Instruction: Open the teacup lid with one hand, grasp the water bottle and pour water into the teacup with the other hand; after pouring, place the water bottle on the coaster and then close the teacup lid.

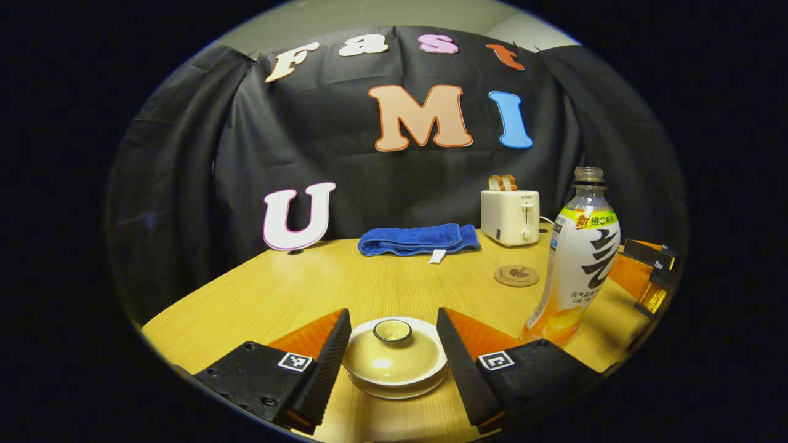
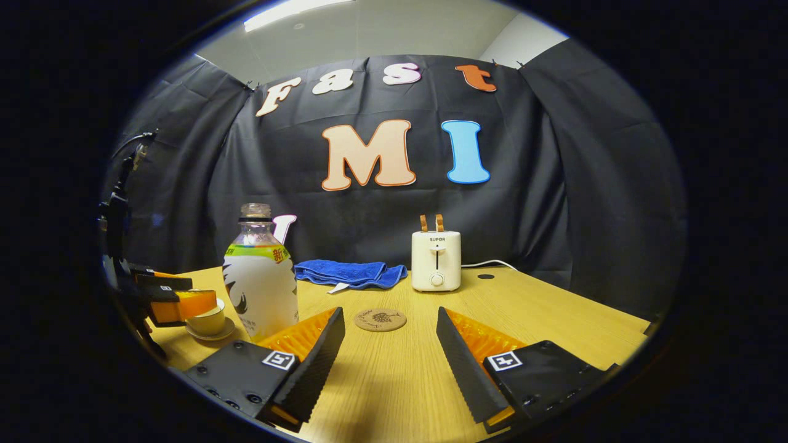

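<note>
In the left gripper view, the left gripper (image 1: 394, 344) stood spread around the lidded teacup (image 1: 394, 355), fingers clear of it; the water bottle (image 1: 575, 258) stood upright just right, the coaster (image 1: 516, 275) beyond. In the right gripper view, the right gripper (image 2: 391, 351) gaped over bare table (image 2: 554, 320), bottle to its left.

I see a cream ceramic teacup (image 1: 394, 360) on its matching saucer, its round knobbed lid (image 1: 393, 332) seated on top. Just right of the teacup stands an upright, uncapped clear plastic water bottle (image 1: 577, 258) with a white-and-yellow label and orange liquid low inside. Beyond the teacup, behind the bottle, a round brown coaster (image 1: 516, 275) lies flat.
</note>
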{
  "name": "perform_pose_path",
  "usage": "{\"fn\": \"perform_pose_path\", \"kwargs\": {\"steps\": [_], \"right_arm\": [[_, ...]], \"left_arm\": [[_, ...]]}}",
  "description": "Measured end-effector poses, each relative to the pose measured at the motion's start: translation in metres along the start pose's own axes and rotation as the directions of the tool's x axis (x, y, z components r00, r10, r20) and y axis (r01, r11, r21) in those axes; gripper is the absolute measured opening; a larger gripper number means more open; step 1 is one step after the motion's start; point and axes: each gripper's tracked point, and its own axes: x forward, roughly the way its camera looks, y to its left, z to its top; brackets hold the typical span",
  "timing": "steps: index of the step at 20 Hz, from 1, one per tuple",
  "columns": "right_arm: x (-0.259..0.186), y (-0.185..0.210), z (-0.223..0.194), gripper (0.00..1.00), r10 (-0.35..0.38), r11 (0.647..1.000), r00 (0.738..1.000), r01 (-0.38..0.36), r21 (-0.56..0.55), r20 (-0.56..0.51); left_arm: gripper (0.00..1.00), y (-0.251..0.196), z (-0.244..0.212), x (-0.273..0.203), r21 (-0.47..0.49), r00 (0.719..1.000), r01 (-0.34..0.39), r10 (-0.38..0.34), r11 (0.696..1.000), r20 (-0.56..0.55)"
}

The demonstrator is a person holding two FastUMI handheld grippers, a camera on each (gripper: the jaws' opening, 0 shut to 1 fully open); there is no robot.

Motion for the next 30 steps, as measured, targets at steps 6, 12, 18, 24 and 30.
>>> {"fn": "perform_pose_path", "kwargs": {"steps": [6, 12, 18, 24, 30], "right_arm": [[-0.001, 0.001, 0.001, 0.98, 0.008, 1.0, 1.0, -0.008, 0.001, 0.002], [-0.001, 0.002, 0.0, 0.96, 0.014, 1.0, 1.0, -0.014, 0.001, 0.003], [0.0, 0.005, 0.0, 0.98, 0.03, 1.0, 1.0, -0.03, 0.002, -0.001], [-0.002, 0.01, 0.0, 0.96, 0.065, 0.998, 0.998, -0.065, 0.002, -0.002], [-0.011, 0.028, 0.0, 0.96, 0.151, 0.989, 0.989, -0.151, 0.005, 0.001]], "left_arm": [[0.64, -0.001, -0.002, 0.002, 0.025, 0.999, -0.006, 0.006, 1.0, -0.031], [0.39, 0.001, 0.0, 0.005, 0.041, 0.999, -0.014, 0.016, 0.999, -0.035], [0.26, 0.0, 0.002, 0.008, 0.048, 1.0, -0.002, 0.003, 0.999, -0.024], [0.21, -0.001, 0.01, 0.01, 0.021, 1.0, 0.003, -0.003, 1.0, 0.009], [0.21, -0.001, 0.029, 0.007, 0.008, 0.998, 0.004, -0.004, 1.0, 0.055]]}}
